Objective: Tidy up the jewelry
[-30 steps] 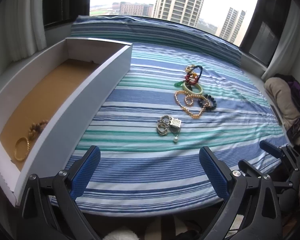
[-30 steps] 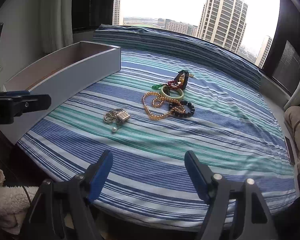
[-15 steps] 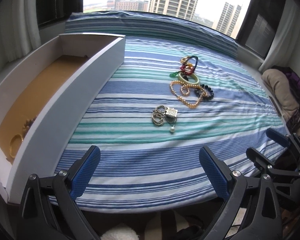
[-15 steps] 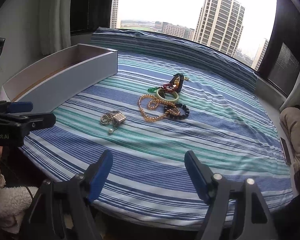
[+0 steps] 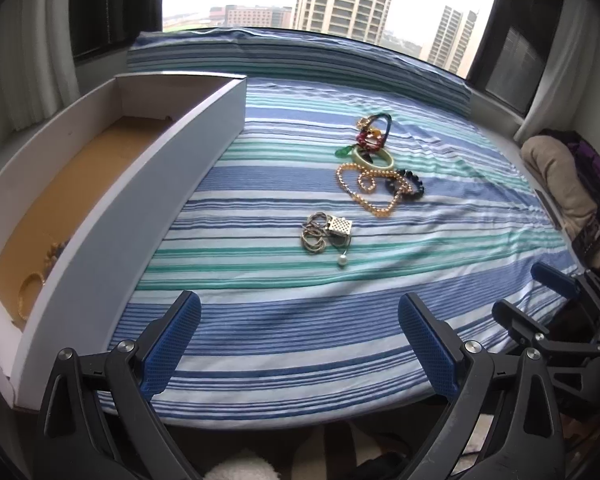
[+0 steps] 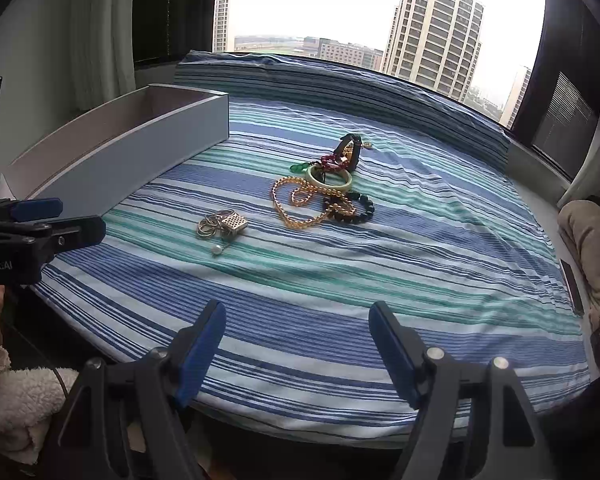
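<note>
Jewelry lies on the striped cloth: a silver ring cluster with a pearl point(image 5: 327, 234) point(image 6: 222, 226), a gold bead necklace point(image 5: 366, 188) point(image 6: 304, 202), a dark bead bracelet point(image 5: 408, 186) point(image 6: 354, 208), a pale green bangle point(image 5: 372, 157) point(image 6: 329, 178) and a red and dark tangle point(image 5: 372, 132) point(image 6: 346, 154). A white box point(image 5: 148, 184) point(image 6: 140, 148) at the left holds a gold bangle point(image 5: 28, 292) and brown beads point(image 5: 54, 252). My left gripper point(image 5: 300, 344) and right gripper point(image 6: 298, 348) are both open and empty, near the front edge, well short of the jewelry.
The striped cloth point(image 5: 440, 248) covers a window seat with a cushion point(image 5: 300, 60) along the back. Beige and purple clothes point(image 5: 560, 184) lie at the right end. The right gripper shows at the lower right of the left wrist view point(image 5: 572, 312).
Both grippers have pulled back a little and shifted; the left view now shows less of the box's inside. No jewelry has moved.
</note>
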`<state>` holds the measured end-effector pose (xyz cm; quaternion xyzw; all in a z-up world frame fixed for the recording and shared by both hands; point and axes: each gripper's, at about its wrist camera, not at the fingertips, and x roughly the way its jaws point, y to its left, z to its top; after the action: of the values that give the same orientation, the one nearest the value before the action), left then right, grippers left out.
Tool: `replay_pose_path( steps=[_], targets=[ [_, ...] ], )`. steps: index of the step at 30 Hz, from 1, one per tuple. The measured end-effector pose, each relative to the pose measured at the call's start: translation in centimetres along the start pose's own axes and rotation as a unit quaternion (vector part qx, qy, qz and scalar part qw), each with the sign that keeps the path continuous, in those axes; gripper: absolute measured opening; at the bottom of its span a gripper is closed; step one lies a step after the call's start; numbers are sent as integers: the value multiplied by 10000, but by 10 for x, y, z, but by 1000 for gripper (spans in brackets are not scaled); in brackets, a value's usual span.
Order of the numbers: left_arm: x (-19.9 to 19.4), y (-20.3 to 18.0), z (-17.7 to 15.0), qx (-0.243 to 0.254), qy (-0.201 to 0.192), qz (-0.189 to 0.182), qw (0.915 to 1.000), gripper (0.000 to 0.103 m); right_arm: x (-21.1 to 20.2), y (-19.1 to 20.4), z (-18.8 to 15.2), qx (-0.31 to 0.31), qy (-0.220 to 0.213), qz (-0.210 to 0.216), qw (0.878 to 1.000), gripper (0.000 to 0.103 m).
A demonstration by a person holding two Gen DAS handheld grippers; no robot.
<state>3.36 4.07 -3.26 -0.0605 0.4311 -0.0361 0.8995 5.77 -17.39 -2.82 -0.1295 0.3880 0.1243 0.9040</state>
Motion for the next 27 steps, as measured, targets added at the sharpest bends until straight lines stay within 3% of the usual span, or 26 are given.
replay_pose_path(
  steps=[5, 13, 19, 22, 27],
  targets=[
    [3, -5, 0, 203, 45, 183, 9996, 100, 1, -1, 0, 34, 5, 72, 10000, 76],
    [5, -3, -1, 218, 47, -131, 9997, 100, 6, -5, -2, 138, 55, 77, 9999, 76],
    [14, 7, -1, 204, 6, -10, 9998, 100, 6, -13, -4, 298, 36, 71, 9995, 76],
    [30, 11, 1, 271, 205, -1, 9994, 100, 12, -17, -6, 391, 131, 86, 9991, 76],
    [69, 6, 13, 311, 624, -301, 9971, 100, 16, -20, -8, 459, 157, 116, 9988, 76]
  ],
)
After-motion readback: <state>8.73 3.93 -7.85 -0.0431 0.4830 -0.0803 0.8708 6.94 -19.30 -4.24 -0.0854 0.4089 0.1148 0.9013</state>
